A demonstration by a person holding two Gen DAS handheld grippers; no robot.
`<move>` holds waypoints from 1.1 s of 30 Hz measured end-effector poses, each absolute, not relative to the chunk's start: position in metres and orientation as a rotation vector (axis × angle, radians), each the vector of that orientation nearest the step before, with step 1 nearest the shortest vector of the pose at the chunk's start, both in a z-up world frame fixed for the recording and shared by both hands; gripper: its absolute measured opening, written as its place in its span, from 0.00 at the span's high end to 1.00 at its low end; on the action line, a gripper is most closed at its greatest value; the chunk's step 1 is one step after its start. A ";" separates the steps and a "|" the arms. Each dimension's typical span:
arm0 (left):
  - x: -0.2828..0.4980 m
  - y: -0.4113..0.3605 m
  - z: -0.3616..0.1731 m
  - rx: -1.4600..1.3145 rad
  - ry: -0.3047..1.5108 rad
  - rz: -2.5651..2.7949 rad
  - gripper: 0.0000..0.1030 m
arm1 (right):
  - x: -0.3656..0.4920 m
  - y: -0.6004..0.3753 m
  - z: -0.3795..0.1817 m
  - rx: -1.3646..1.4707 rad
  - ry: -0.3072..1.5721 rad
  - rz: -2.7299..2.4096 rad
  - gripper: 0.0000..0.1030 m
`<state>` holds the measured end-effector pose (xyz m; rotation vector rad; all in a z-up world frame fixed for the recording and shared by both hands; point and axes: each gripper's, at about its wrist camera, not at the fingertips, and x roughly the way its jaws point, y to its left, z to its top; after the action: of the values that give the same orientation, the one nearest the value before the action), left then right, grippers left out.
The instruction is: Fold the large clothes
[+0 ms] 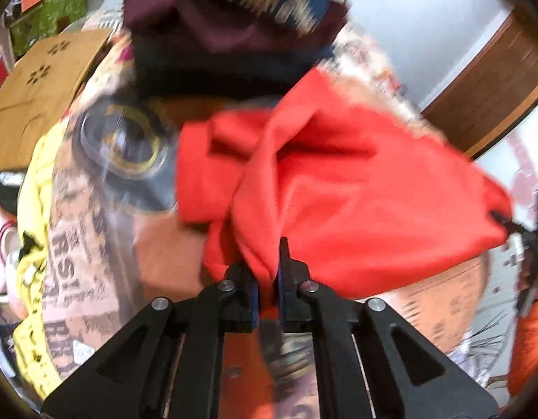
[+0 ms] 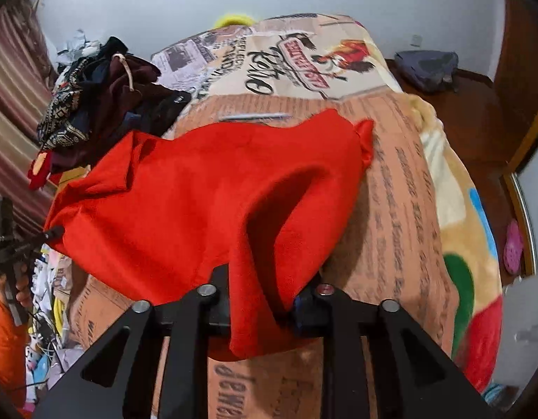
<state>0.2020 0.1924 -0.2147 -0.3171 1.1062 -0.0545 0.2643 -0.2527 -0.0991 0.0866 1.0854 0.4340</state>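
Note:
A large red garment [image 1: 338,188] hangs stretched between my two grippers above a bed with a printed blanket [image 2: 401,188]. My left gripper [image 1: 267,279] is shut on a bunched fold of its edge. It also shows at the left edge of the right wrist view [image 2: 54,234], pinching a corner. My right gripper [image 2: 258,300] is shut on the garment [image 2: 206,202], whose cloth drapes over and hides the fingertips. It shows at the right edge of the left wrist view [image 1: 502,221], holding the other corner. The left wrist view is blurred.
A pile of dark and patterned clothes [image 2: 101,104] lies at the bed's far left, also in the left wrist view [image 1: 234,28]. A cardboard box [image 1: 38,94] stands beside the bed. A pen-like object [image 2: 255,117] lies beyond the garment. A bag [image 2: 426,66] sits on the wooden floor.

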 end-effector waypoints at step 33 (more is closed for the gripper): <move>0.329 0.145 -0.226 0.111 1.036 0.143 0.29 | 0.286 -0.213 -0.114 -0.193 1.028 0.382 0.49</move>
<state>0.3287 0.1449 -0.2255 0.1107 1.0357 0.1434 0.2857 -0.2133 -0.1139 -0.1927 1.0283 0.3822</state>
